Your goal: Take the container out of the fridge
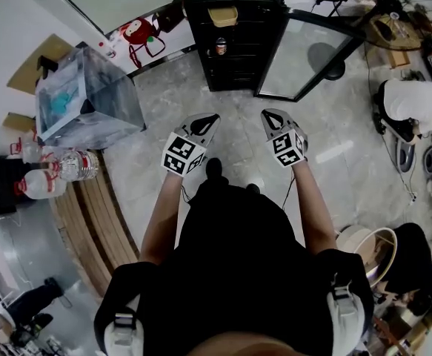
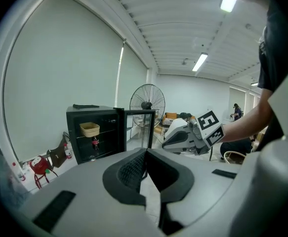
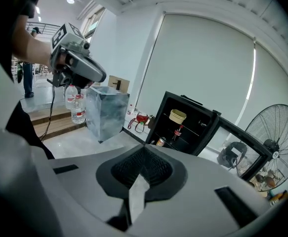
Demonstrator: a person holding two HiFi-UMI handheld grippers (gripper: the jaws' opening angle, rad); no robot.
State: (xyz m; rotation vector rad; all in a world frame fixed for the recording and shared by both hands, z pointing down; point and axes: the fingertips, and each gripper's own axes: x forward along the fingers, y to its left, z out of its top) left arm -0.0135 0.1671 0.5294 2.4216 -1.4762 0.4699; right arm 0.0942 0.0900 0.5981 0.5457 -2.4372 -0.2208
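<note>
Fingers of the left gripper are pressed together, empty; right gripper likewise. At twelve o'clock, the pale yellow plastic container sits on the top shelf of the open black fridge. Looks light and stiff: pinch its rim.

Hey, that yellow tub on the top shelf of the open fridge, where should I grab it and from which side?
Probably pinch the front wall at the rim, coming straight in through the open front. The container sits upright and open-topped on the top shelf of the fridge, its door swung aside, and the fridge's walls close off every other side.
</note>
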